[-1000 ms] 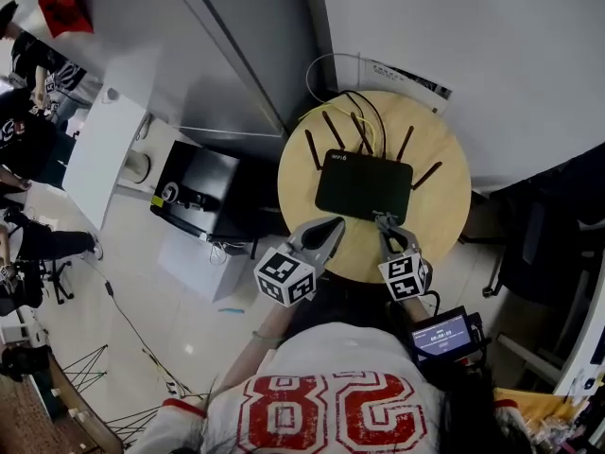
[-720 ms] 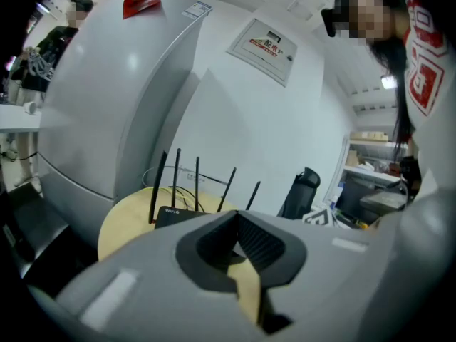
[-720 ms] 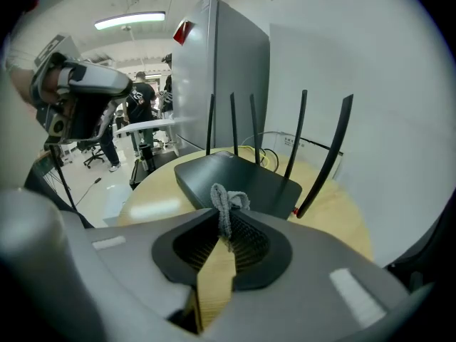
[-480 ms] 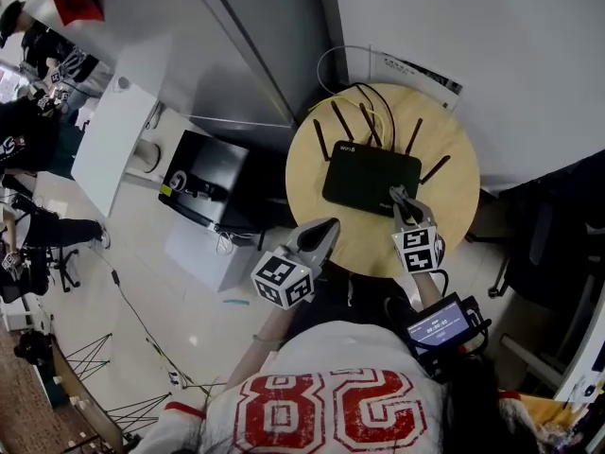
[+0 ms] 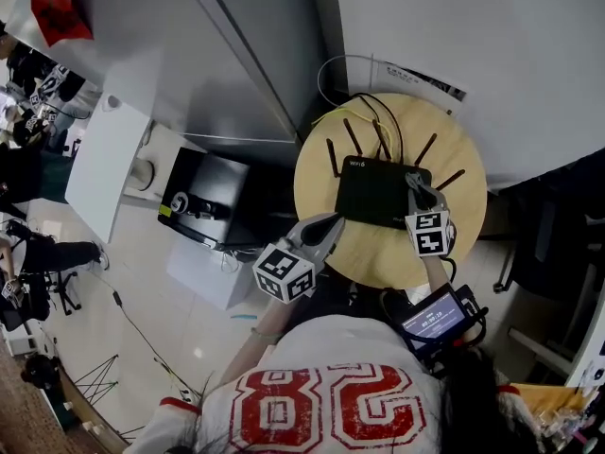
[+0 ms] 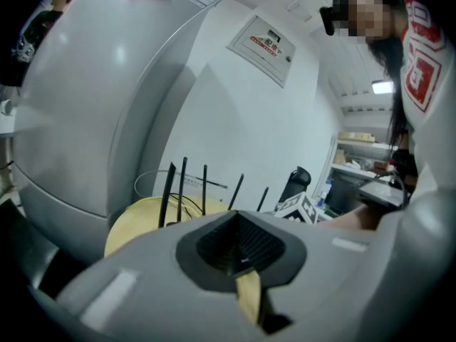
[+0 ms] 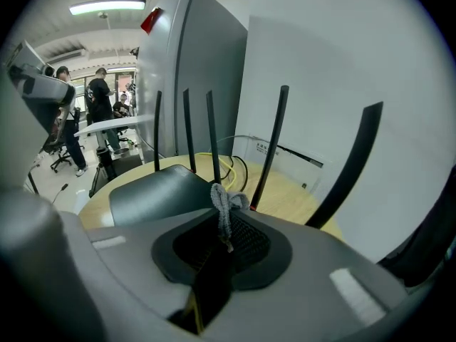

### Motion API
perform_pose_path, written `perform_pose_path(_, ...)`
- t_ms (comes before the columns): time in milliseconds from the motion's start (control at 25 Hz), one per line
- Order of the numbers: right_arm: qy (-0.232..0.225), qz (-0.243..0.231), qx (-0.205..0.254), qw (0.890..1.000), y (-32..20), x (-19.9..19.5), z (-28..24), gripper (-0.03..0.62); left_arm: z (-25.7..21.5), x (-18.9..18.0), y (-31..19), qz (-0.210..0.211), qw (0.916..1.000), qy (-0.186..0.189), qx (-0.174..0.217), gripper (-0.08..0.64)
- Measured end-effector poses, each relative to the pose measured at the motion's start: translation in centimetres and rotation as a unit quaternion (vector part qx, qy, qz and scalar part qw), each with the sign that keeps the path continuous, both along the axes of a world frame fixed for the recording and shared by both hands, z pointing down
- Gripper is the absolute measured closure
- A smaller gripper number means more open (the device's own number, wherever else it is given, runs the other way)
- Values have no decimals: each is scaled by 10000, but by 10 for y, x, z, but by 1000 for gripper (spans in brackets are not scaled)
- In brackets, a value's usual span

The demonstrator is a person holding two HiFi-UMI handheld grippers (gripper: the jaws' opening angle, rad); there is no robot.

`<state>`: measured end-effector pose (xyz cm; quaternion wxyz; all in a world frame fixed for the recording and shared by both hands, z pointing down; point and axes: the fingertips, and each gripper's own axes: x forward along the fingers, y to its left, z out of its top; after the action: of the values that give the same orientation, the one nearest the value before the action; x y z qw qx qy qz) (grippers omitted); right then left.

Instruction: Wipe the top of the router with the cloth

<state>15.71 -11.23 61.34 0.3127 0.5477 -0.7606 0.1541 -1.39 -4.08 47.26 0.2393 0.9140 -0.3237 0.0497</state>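
Router point(image 5: 378, 193) flat on a round tabletop point(image 5: 378, 255).
Right gripper point(image 5: 414, 180) reaches over its right edge, jaws pinching a grey cloth point(image 7: 224, 202); left gripper point(image 5: 331, 223) at the tabletop's near-left rim, jaws closed, empty. Router's white print illegible.

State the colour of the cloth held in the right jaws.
Grey; the small bunched cloth shows best in the right gripper view.

I am looking into an open-plan office or lab floor: a ceiling strip light point(image 7: 107, 6), people point(image 7: 100, 95) standing among workstations, a long white desk point(image 5: 106, 159), a swivel chair point(image 6: 296, 182), a labelled wall panel point(image 6: 267, 45) and a pale tiled floor point(image 5: 142, 282).
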Motion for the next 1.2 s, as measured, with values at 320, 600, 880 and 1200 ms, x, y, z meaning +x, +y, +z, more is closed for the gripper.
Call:
perform_pose_path(320, 312, 191, -135, 9992, -31, -5, 9, 549, -3, -32, -32, 122, 9999, 6, 77, 560)
perform_pose_path(600, 173, 303, -236, 9991, -8, -11, 19, 549, -2, -40, -40, 125, 9998, 127, 39, 560)
perform_pose_path(880, -113, 245, -257, 9993, 34, -34, 16, 549, -3, -36, -39, 219, 9994, 250, 16, 560)
perform_pose_path(1200, -316, 180, -344, 9987, 78, -51, 12, 549, -6, -18, -29, 358, 9987, 349, 53, 560)
